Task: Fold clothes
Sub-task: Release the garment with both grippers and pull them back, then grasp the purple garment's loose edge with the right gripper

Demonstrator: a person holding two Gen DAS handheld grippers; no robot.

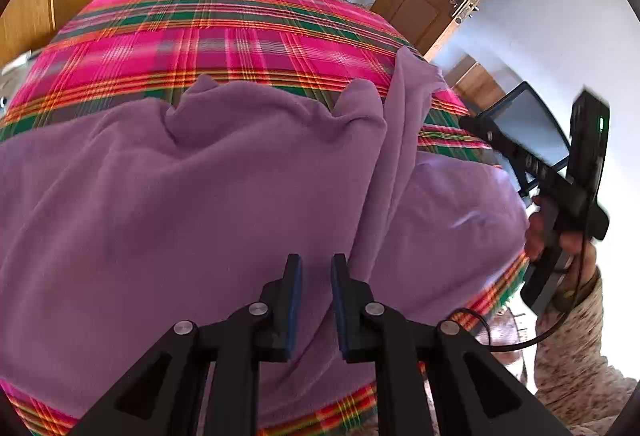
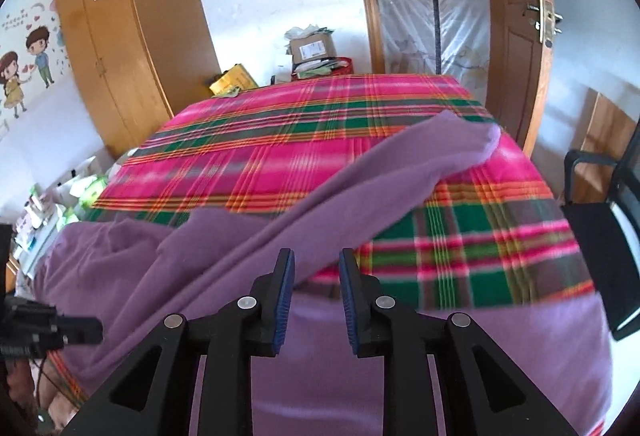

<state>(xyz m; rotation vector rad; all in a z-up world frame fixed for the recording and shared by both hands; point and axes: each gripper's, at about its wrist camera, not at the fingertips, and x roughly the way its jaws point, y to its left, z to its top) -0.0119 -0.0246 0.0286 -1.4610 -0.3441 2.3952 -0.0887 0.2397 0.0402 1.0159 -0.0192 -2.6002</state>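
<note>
A purple garment is seen spread over a plaid bed cover, with both grippers held above it and nothing between their fingers.

The garment is laid across the near part of the bed, rumpled at its far edge, and one long sleeve is stretched diagonally toward the far right corner of the pink, green and orange cover. The left gripper is held over the purple cloth with its blue-padded jaws parted and empty; the right gripper is likewise parted, nothing being clamped. In the left wrist view the right-hand device is gripped by a hand in a mottled sleeve. Behind the bed, a wooden wardrobe, a cardboard box and an open door are visible.
</note>
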